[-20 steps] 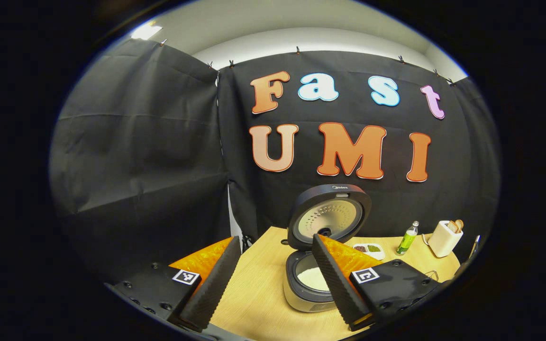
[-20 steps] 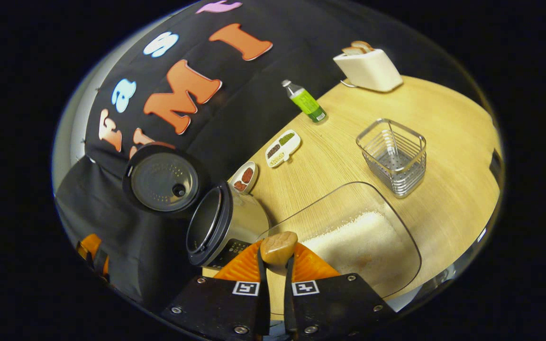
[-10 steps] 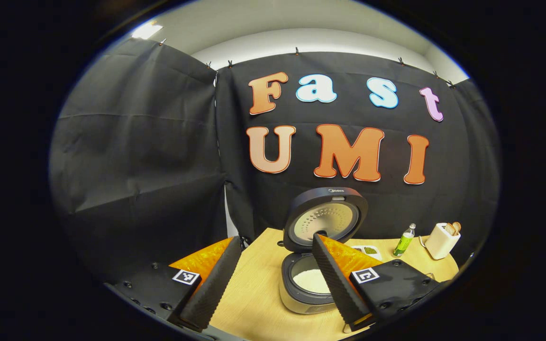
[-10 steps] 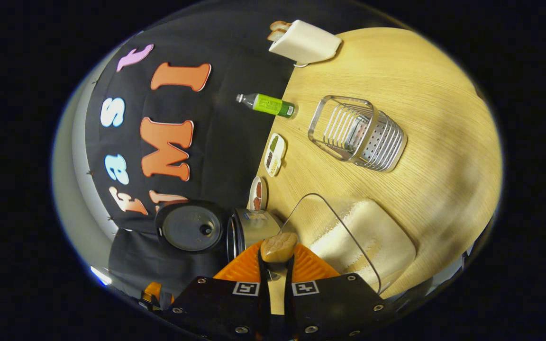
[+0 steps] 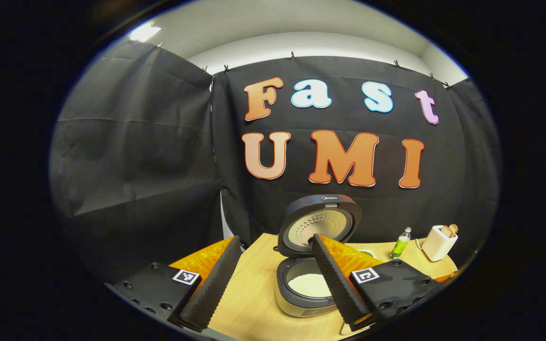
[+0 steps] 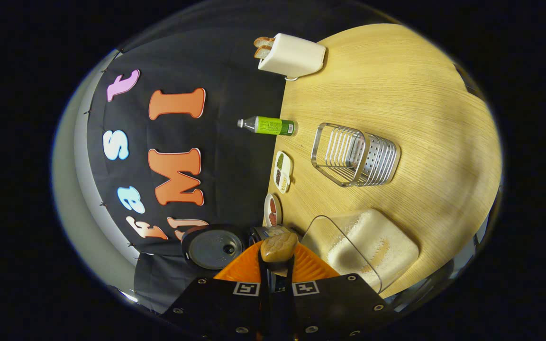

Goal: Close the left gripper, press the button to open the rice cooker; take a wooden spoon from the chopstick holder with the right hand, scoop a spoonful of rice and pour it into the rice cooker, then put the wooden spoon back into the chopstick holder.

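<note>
Your right gripper (image 6: 275,265) is clenched on the wooden spoon (image 6: 278,247), both fingers pressing its handle, the bowl end poking out just past the tips. In the right gripper view, rolled sideways, the clear rice container (image 6: 365,244) lies at 2 o'clock of the spoon, just beside it; the rice cooker (image 6: 266,233) with its raised lid (image 6: 213,246) sits at 9 o'clock. The wire chopstick holder (image 6: 356,154) stands farther out at 1 o'clock on the wooden table (image 6: 424,123), with a green bottle (image 6: 268,126) and toaster (image 6: 292,57) beyond. Your left gripper (image 5: 273,274) is released, fingers spread wide, the open cooker with rice inside (image 5: 308,284) near its right-hand finger.
</note>
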